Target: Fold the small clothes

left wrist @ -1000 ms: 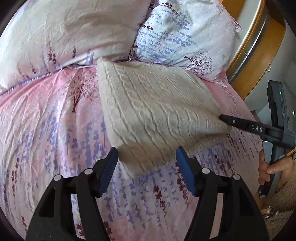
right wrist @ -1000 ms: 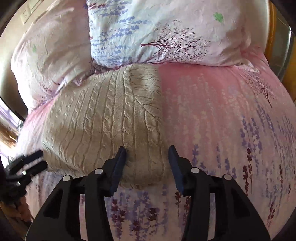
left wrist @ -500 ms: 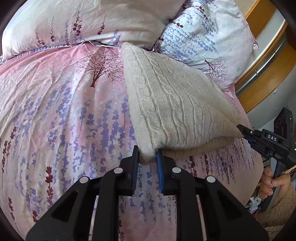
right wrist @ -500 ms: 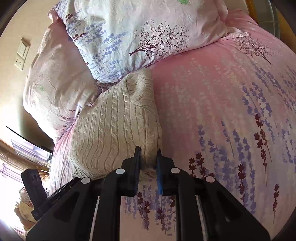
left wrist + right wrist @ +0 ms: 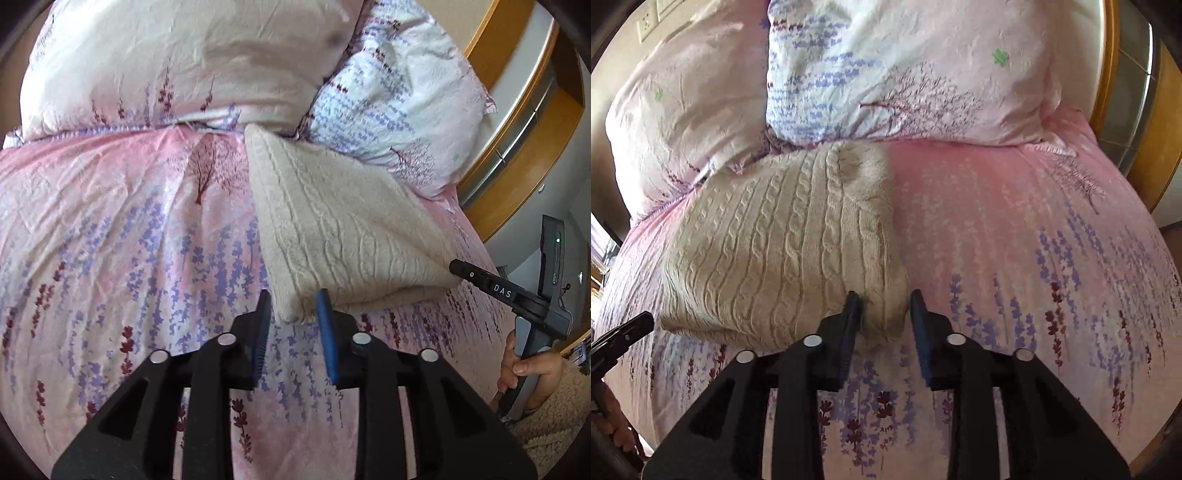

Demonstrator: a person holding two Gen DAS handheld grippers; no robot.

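Both grippers, left and right, just released: jaws reopened, slack around near corners of folded cream cable-knit sweater, now flat on pink floral bed.

A bed spread with a pink cover printed in lavender sprigs and small trees carries a folded cream cable-knit sweater, lying flat near the edge. Two pillows in the same floral print rest at the head; the sweater's far corner appears to touch them, though the fisheye view leaves that uncertain.
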